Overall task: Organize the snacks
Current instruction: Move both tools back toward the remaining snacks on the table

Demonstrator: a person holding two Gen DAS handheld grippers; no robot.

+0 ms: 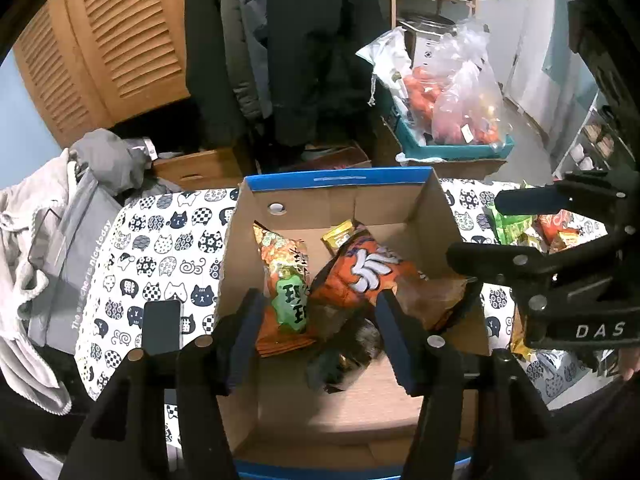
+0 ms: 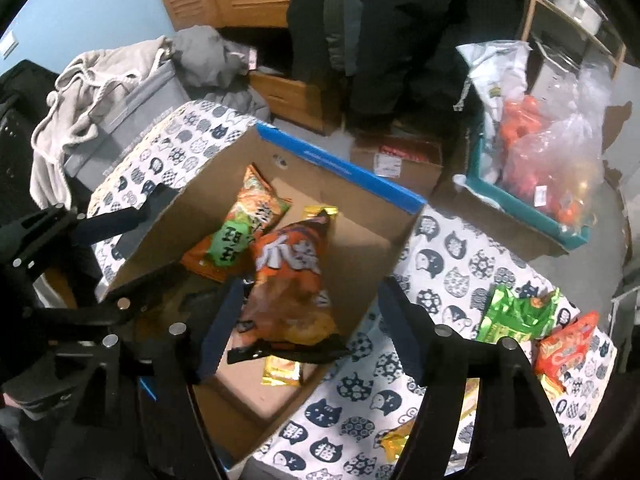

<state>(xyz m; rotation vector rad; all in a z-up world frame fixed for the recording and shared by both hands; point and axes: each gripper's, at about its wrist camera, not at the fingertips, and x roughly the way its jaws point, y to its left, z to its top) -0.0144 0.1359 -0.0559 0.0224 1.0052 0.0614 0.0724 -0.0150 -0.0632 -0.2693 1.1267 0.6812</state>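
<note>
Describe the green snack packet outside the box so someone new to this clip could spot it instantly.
Start at the cardboard box with the blue rim on the cat-print tablecloth. Look to its right in the right wrist view, where a few loose packets lie on the cloth. The green snack packet is the crinkled bright green one, beside the orange-red packet.

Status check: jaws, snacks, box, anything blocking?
Left gripper and right gripper both open, empty, over the cardboard box. Orange chip bag and orange-green snack bag inside. Green packets on the cat-print cloth. Nothing blocking.
</note>
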